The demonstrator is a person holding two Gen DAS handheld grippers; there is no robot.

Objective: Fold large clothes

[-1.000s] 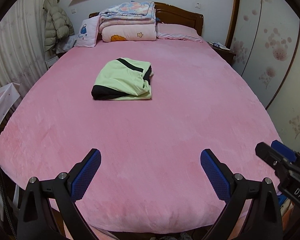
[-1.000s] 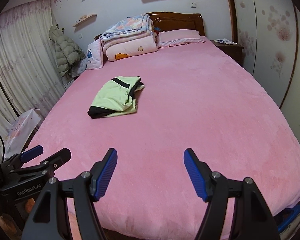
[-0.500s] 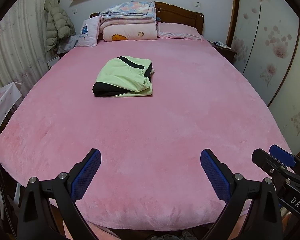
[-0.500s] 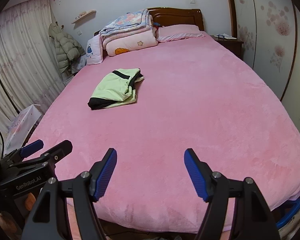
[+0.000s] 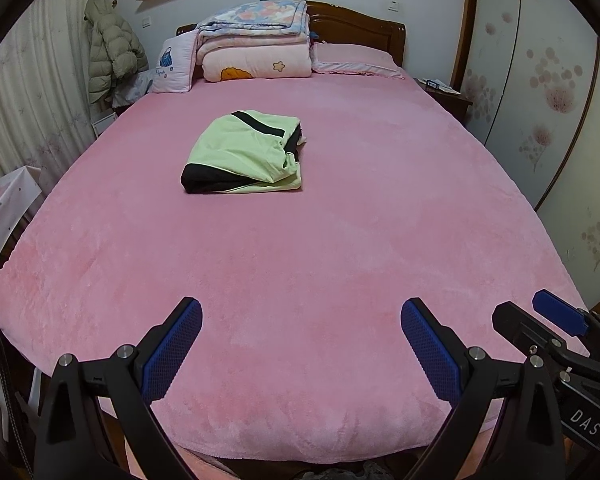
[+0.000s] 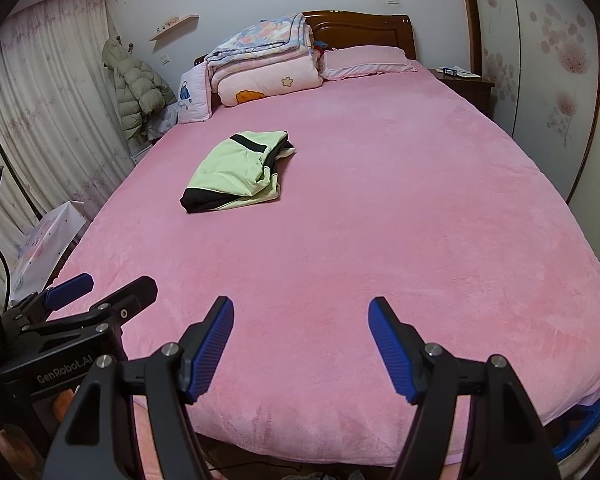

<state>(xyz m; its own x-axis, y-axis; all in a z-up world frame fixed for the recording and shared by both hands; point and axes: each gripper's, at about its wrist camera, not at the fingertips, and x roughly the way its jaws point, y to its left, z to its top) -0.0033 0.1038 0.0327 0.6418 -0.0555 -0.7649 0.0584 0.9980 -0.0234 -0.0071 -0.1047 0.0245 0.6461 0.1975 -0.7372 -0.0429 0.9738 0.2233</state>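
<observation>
Both views have drawn back from the bed (image 5: 340, 240) over the last second, so more of its near edge shows and the garment (image 5: 242, 152) sits farther off — the fold looks finished. The green-and-black garment lies as a compact bundle left of centre on the far half of the bed. The left gripper (image 5: 300, 344) and right gripper (image 6: 300, 344) hang wide apart near the foot — empty, touching nothing.
</observation>
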